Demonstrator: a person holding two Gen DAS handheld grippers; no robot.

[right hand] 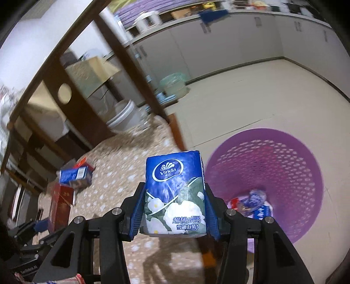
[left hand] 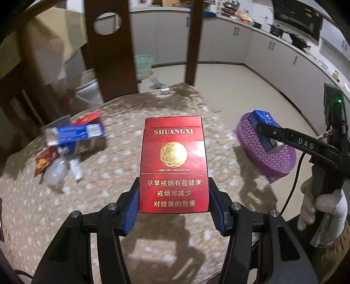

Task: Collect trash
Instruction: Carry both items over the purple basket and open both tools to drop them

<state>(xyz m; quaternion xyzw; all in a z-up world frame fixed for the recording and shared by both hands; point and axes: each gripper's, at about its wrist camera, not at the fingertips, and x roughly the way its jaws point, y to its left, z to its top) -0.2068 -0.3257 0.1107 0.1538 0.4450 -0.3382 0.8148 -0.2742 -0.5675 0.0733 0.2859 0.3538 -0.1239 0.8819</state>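
We are in a home kitchen. At one o'clock a long run of white cupboards (left hand: 258, 41) carries a worktop with black pots (left hand: 277, 29) on it, under a dark cooker hood (left hand: 299, 16). At twelve o'clock stands a dark wooden chair back (left hand: 109, 50). Below us a table wears a beige dotted cloth (left hand: 109, 174). At three o'clock a purple plastic bin (right hand: 273, 170) sits on the pale floor (left hand: 236, 87).

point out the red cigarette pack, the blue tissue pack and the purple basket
red cigarette pack (left hand: 174, 166), left wrist view, on the gold emblem on its front face
blue tissue pack (right hand: 175, 192), right wrist view, middle of its printed front
purple basket (right hand: 273, 157), right wrist view, on its perforated inner wall
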